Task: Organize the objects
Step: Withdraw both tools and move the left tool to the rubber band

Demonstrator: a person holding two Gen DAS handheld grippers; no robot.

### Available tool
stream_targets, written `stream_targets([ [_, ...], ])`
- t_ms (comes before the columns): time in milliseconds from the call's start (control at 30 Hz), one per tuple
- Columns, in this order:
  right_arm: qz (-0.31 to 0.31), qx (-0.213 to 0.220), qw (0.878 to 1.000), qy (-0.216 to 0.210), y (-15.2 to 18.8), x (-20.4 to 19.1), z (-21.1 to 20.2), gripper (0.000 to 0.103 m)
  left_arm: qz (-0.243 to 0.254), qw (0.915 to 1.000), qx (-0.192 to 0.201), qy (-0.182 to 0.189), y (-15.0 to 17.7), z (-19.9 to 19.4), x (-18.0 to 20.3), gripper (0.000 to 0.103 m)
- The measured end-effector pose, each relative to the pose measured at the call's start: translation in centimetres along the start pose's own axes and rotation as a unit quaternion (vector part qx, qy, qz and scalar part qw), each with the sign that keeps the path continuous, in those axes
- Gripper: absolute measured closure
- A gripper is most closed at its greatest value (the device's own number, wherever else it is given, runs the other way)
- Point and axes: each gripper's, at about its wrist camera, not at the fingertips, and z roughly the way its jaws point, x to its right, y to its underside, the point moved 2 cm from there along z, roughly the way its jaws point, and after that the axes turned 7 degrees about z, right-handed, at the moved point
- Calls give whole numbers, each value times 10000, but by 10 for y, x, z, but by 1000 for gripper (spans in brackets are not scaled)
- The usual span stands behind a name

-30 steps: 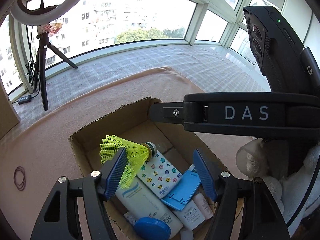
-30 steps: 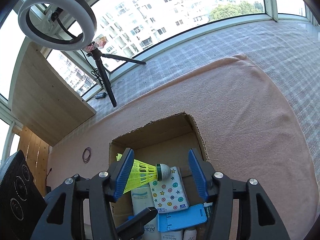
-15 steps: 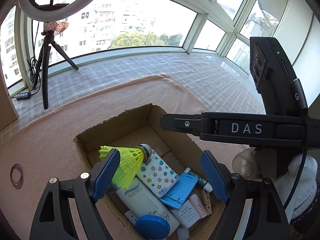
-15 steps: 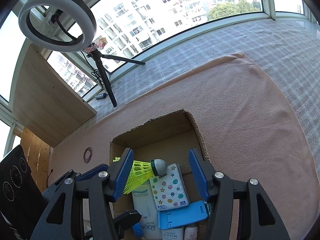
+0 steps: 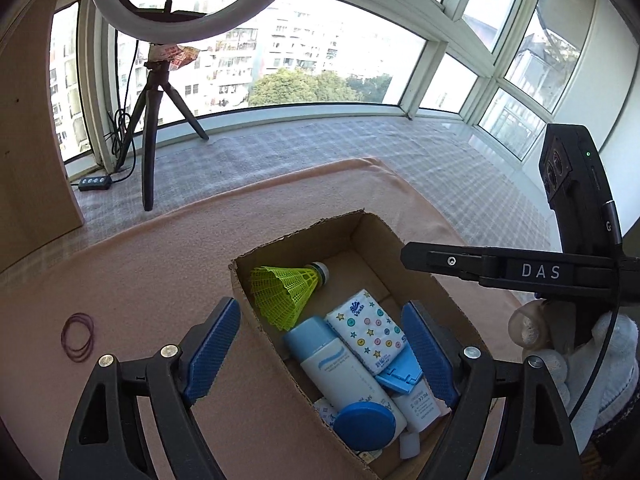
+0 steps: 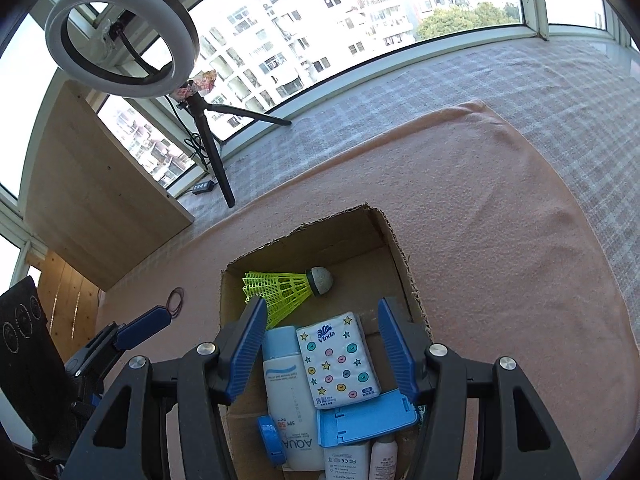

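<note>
Both tongs, left tongs (image 5: 320, 354) and right tongs (image 6: 322, 344), hang open and empty over the cardboard box (image 5: 416, 252); next, fetch the rubber bands (image 5: 78, 336) at lower left.

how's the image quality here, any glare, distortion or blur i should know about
Left wrist view: the windows are blown out and the fisheye bends their frames, but the box contents are sharp and evenly lit, with the left gripper dark along the bottom. Right wrist view: same curved horizon and bright sky, black corners, crisp print on the tissue pack, no motion blur.
</note>
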Motion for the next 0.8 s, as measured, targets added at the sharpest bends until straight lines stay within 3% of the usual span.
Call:
stream_targets([
  [467, -463, 146, 9988, -78, 36, -48, -18, 49, -565, 9954, -123, -769, 37, -44, -90, 17],
  [800, -743, 57, 9971, -147, 74, -79, -24, 49, -1296, 9806, -400, -1417, 80, -62, -179, 18],
])
